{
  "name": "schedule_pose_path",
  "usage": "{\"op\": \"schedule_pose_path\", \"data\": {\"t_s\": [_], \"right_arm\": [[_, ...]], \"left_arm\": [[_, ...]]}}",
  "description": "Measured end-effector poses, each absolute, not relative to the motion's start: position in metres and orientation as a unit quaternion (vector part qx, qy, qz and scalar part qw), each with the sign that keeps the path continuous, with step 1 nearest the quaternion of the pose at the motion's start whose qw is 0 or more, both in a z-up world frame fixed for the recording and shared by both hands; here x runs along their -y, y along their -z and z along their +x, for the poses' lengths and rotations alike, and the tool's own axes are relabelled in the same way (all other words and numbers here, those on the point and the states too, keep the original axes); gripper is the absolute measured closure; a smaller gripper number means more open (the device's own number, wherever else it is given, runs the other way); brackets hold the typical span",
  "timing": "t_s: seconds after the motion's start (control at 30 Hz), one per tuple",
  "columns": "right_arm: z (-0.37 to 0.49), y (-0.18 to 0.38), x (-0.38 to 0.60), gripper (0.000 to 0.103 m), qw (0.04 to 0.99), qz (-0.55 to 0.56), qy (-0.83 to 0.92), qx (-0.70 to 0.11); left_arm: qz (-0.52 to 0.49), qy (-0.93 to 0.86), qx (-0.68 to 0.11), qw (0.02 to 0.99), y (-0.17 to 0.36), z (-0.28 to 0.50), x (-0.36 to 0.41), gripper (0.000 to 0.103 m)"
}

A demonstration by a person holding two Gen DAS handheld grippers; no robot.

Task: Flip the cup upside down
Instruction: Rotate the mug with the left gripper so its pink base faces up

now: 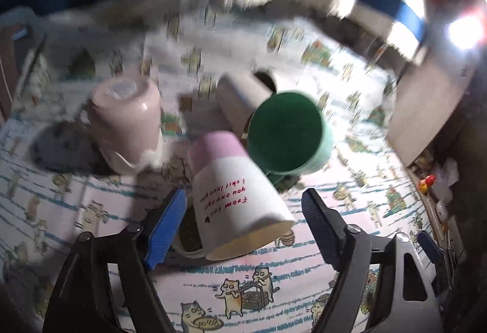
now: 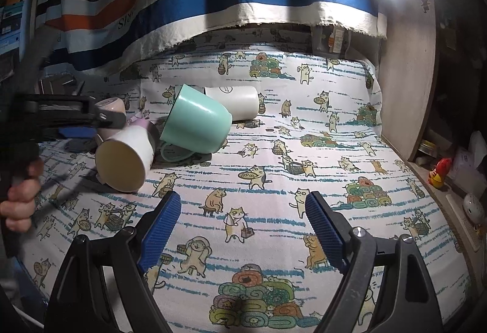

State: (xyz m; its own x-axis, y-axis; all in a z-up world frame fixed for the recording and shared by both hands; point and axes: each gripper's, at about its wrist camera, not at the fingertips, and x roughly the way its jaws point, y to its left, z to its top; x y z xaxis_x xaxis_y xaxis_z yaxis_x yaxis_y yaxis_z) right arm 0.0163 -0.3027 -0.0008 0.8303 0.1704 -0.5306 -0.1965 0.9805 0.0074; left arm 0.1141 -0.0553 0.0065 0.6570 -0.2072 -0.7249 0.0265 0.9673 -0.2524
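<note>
Between the left gripper's spread blue fingers, a tilted pink-and-white mug hides its handle; contact unclear. Right gripper gapes, unladen.

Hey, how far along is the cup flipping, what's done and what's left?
Done: the pink mug stands upside down, base up. In hand: nothing is gripped; the left tool is open around the lettered white cup, which lies tipped on its side. The right tool is open over bare cloth. Left: the white cup, the green mug and the white cup behind it all lie on their sides.
</note>
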Motion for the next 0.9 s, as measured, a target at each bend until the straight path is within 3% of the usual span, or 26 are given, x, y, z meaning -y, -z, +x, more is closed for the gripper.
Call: {"op": "schedule_pose_path", "data": {"t_s": [0.23, 0.53, 0.7, 0.9], "right_arm": [[0.021, 0.005, 0.308, 0.018, 0.955, -0.023, -0.089, -0.283], [0.024, 0.002, 0.308, 0.018, 0.954, -0.018, -0.104, -0.282], [0.030, -0.009, 0.303, 0.018, 0.950, -0.005, -0.133, -0.283], [0.079, -0.018, 0.277, 0.018, 0.880, 0.076, -0.285, -0.372]], "left_arm": [[-0.107, 0.067, -0.423, 0.897, 0.006, 0.119, 0.061, 0.033], [-0.068, 0.057, -0.338, 0.937, 0.013, 0.069, 0.072, 0.036], [-0.071, 0.075, -0.330, 0.938, 0.014, 0.044, 0.068, 0.036], [-0.046, 0.105, -0.343, 0.932, 0.010, 0.023, 0.067, 0.037]]}}
